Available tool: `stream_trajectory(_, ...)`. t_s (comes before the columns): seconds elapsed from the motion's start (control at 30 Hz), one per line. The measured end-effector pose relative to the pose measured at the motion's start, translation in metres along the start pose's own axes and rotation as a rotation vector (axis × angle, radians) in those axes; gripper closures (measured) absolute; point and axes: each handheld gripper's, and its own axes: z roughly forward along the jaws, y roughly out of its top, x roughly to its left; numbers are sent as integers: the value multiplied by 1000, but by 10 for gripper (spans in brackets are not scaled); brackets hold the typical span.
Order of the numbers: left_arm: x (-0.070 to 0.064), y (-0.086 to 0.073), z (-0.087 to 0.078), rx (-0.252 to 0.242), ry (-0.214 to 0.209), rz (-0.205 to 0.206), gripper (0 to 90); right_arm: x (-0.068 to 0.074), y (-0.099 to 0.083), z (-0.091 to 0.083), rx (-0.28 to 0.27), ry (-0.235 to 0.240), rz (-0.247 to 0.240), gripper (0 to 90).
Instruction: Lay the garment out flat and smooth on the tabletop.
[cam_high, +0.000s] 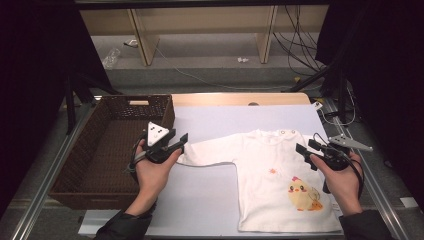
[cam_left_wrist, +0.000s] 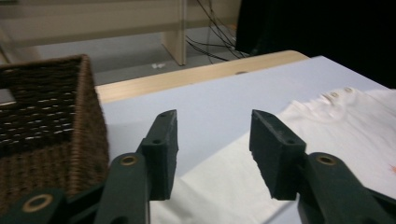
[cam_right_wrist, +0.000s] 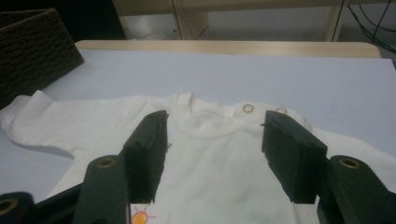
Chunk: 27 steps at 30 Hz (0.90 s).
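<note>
- White long-sleeved baby shirt (cam_high: 280, 175) lies flat at the tabletop's right edge.
- Left gripper (cam_high: 176, 141), jaws apart, hovers over its sleeve end.
- Right gripper (cam_high: 306, 150), jaws apart, hovers over its shoulder.
- Brown wicker basket (cam_high: 80, 160) sits at the left edge.

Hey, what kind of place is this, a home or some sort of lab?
Most likely a lab recording station, not a home: dark curtains flank the table, loose cables trail across the floor, and a baby shirt lies staged beside a wicker basket.

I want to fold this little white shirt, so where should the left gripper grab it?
Probably the sleeve cuff of the shirt. It lies flat, stretched toward the basket, right under the open left gripper. Come down from above and pinch its free end.
</note>
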Motion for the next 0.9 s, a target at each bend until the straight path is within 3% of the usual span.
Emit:
stream_trajectory(0.2,-17,-10,6,60,-100,61,311,2,-3,2,26,31,-30,398)
stream_trajectory(0.4,-24,-20,9,104,-169,55,144,4,-8,2,51,97,-73,332)
stream_trajectory(0.5,-28,-26,10,127,-214,55,56,5,-11,2,67,96,-93,258)
stream_trajectory(0.57,-30,-29,9,136,-226,68,5,5,-13,3,81,96,-112,255)
stream_trajectory(0.9,-34,-46,-1,156,-267,82,0,6,-22,-2,105,78,-150,236)
